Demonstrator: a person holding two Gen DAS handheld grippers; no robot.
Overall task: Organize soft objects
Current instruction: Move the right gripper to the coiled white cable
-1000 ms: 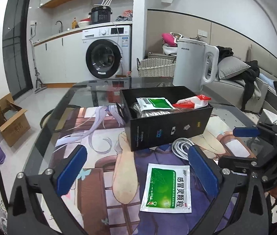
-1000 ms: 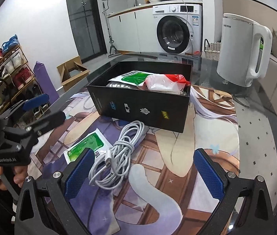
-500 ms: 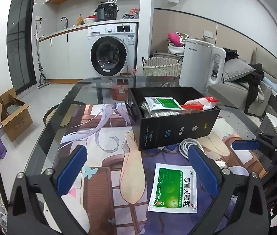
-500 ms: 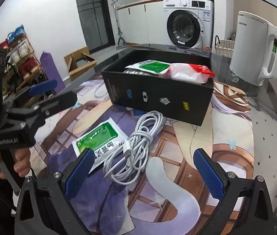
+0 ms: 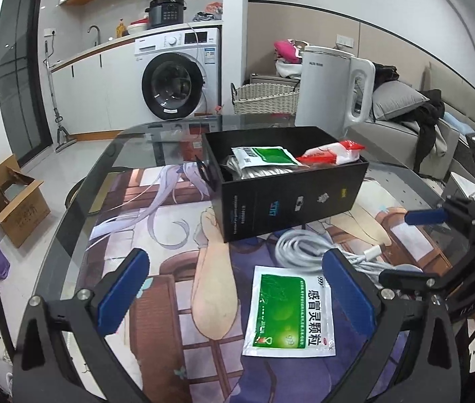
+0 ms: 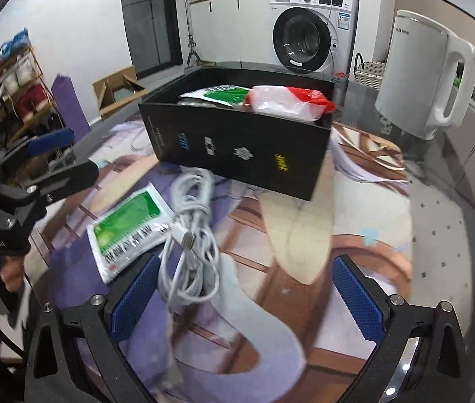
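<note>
Green and white, a flat medicine sachet [image 5: 289, 312] is seen lying on the printed mat [image 5: 170, 302], at about 5 o'clock in the left wrist view, between the spread fingers of the left gripper [image 5: 235, 290], which is held wide open and grips nothing. Just beside the sachet, at its 1 o'clock, a coiled white cable [image 5: 308, 247] is laid, its plug end touching the sachet's edge in the right wrist view. Beyond both, toward 12 o'clock, a black box [image 5: 291, 198] is placed, holding another green sachet [image 5: 264, 156] and a red-and-white packet [image 5: 333, 152]. The right gripper [image 6: 244, 292] is likewise held fully open and empty, with the cable [image 6: 190, 235] lying just inside its left finger. A white kettle [image 6: 422, 77] is stood at 2 o'clock.
</note>
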